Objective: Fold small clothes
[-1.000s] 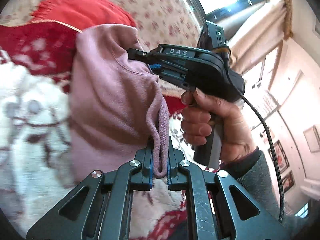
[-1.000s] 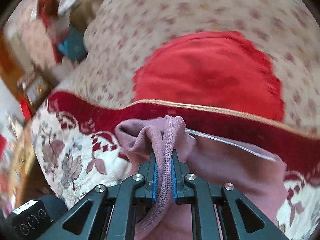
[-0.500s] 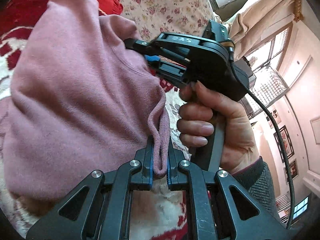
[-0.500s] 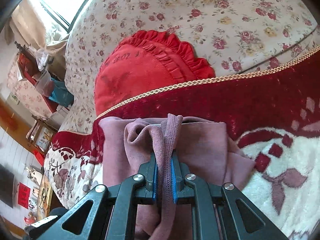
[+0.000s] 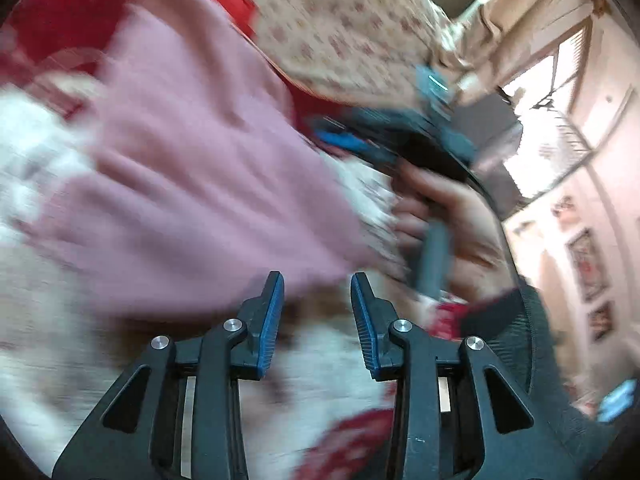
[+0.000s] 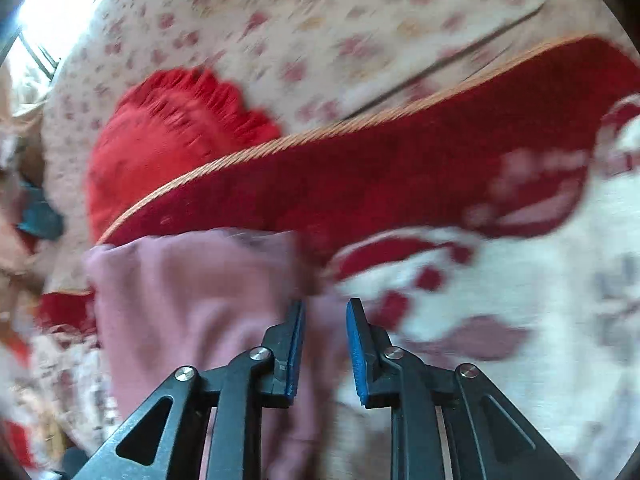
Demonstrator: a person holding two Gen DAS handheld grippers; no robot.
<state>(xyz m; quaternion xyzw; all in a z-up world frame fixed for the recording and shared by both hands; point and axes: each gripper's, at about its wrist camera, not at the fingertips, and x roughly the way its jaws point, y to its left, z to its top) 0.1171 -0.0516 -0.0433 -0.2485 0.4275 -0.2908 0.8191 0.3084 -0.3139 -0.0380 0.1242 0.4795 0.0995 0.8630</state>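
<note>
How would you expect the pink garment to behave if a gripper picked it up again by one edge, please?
The pink garment would probably droop rather than hold its shape: it lies in soft folds on the patterned blanket. Its fuzzy knit look suggests it is light and not slippery. It should not roll or tip.

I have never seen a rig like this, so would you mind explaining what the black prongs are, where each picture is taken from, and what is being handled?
There is no robot here: a person holds a hand-operated two-finger clamp in each hand, and a wide-angle camera on each clamp looks forward along its fingers. The black prongs with blue pads are those fingers.

One picture comes from the left gripper, the other from the right gripper. The left view also shows the person's other hand holding the second tool.

A pink garment lies on a red-and-white blanket, with a red cushion and a flowered sofa back behind. Both sets of jaws are opening and nothing is gripped. The pictures are blurred.
</note>
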